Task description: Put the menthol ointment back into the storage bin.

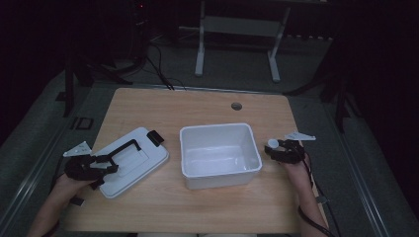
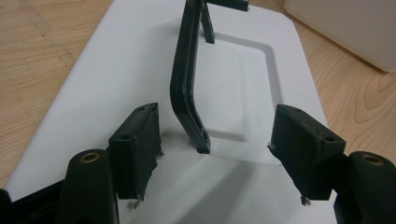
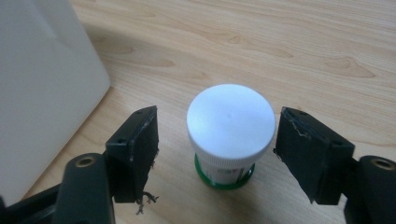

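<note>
A small jar [image 3: 229,140] with a white cap and a green base stands upright on the wooden counter [image 1: 207,106], just to the right of the white tub [image 1: 220,154]. The right gripper [image 3: 217,140] has its fingers [image 3: 135,149] on either side of the jar, level with the cap; there is a gap on both sides, so they are spread but not pressing on it. In the high view the same gripper [image 1: 278,149] sits near the counter's right edge, close beside the tub's right wall, with the jar's cap [image 1: 272,143] showing pale at its tip.

The tub is open and sits near the middle of the counter. To its left lies the white lid [image 1: 129,160], flat on the wood and turned at an angle, apart from the tub. A black handle [image 2: 187,84] on the lid stands raised above the recessed panel. The left gripper [image 2: 215,140] is over the near end of the lid, its fingers [image 2: 306,147] spread wide to either side of the handle's end without touching it.
</note>
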`<action>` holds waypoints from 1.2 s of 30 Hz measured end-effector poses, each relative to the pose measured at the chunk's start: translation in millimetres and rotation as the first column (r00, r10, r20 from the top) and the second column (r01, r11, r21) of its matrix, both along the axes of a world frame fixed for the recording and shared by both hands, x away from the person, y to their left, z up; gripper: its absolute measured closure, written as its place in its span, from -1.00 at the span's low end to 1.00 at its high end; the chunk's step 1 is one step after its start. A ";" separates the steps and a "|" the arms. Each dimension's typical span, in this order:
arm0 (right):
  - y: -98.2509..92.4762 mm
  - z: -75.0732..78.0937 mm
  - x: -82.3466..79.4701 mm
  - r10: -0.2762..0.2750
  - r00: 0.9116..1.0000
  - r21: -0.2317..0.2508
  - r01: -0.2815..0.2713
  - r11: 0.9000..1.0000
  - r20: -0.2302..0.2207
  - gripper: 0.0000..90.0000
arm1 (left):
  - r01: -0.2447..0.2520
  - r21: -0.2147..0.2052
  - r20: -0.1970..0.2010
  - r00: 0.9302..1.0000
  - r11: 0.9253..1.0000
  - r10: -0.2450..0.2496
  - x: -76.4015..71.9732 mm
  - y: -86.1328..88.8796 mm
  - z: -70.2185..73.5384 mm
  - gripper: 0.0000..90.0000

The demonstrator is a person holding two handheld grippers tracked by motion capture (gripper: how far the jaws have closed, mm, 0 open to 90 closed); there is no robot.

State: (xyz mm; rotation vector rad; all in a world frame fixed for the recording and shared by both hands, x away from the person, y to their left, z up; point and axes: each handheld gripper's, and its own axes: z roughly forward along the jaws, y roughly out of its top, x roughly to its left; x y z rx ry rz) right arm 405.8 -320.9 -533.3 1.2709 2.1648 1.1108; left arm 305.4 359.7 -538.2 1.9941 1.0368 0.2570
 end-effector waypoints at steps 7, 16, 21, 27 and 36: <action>1.0 3.2 -0.5 -0.028 1.000 -0.037 0.028 0.999 -0.004 0.11 | -0.005 -0.005 -0.005 1.000 1.000 0.005 0.5 -0.1 0.3 -0.27; -1.9 31.4 -11.2 -0.012 1.000 -0.045 0.012 0.999 0.019 0.11 | 0.001 0.008 -0.014 1.000 1.000 0.000 0.3 -2.2 2.2 -0.27; 0.2 57.9 -23.1 0.029 0.999 -0.025 -0.028 0.999 0.035 0.12 | -0.005 0.007 -0.011 1.000 1.000 0.005 0.1 -0.3 4.6 -0.27; 7.8 92.0 -36.1 0.097 0.992 -0.006 -0.097 0.995 0.083 0.12 | -0.002 0.007 -0.025 1.000 1.000 0.002 1.0 -1.4 4.7 -0.27; 35.4 134.7 -48.7 0.216 0.966 -0.016 -0.216 0.976 0.142 0.12 | 0.000 0.020 -0.025 1.000 1.000 0.000 0.0 -3.0 5.0 -0.27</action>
